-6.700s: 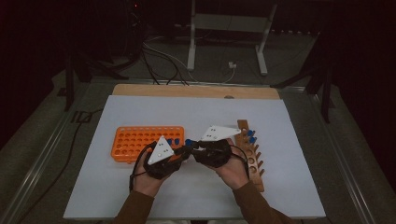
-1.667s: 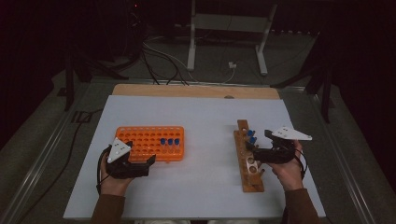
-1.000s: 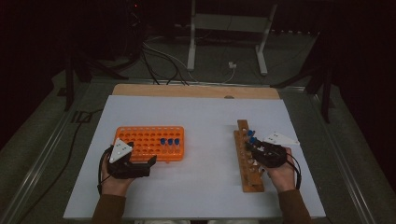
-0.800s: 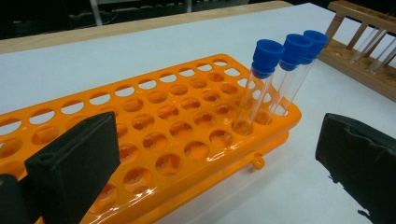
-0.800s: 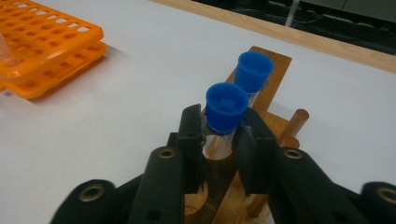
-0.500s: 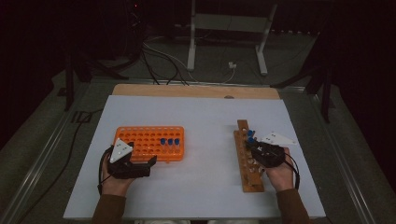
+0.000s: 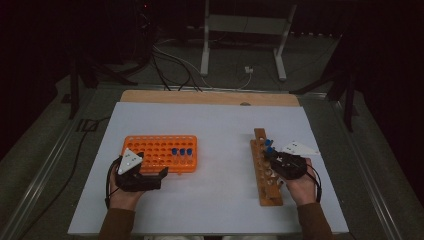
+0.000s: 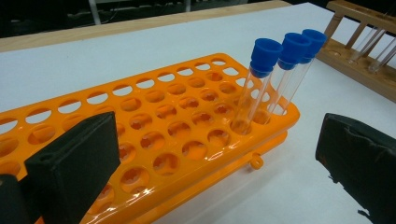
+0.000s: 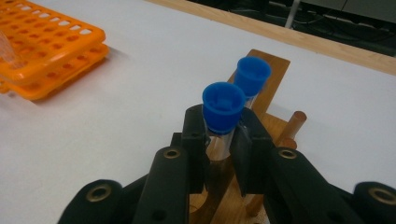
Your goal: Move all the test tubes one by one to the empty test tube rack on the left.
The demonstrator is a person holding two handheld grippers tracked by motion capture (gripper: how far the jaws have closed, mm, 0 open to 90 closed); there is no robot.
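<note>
Right gripper (image 9: 219, 154) pinches a blue-capped tube (image 9: 223, 112) standing in the wood rack (image 7: 266, 172). Left gripper (image 8: 215, 172), jaws spread, sits by the orange rack (image 8: 154, 154) w/ three capped tubes (image 8: 275, 79).

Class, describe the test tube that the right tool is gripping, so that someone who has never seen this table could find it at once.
Start at the wooden rack on the right of the white table. Two blue-capped tubes stand at its far end. The one you want, the gripped tube, is the nearer of the two; unlike the free tube behind it, it is clamped just below its cap by the right tool.
</note>
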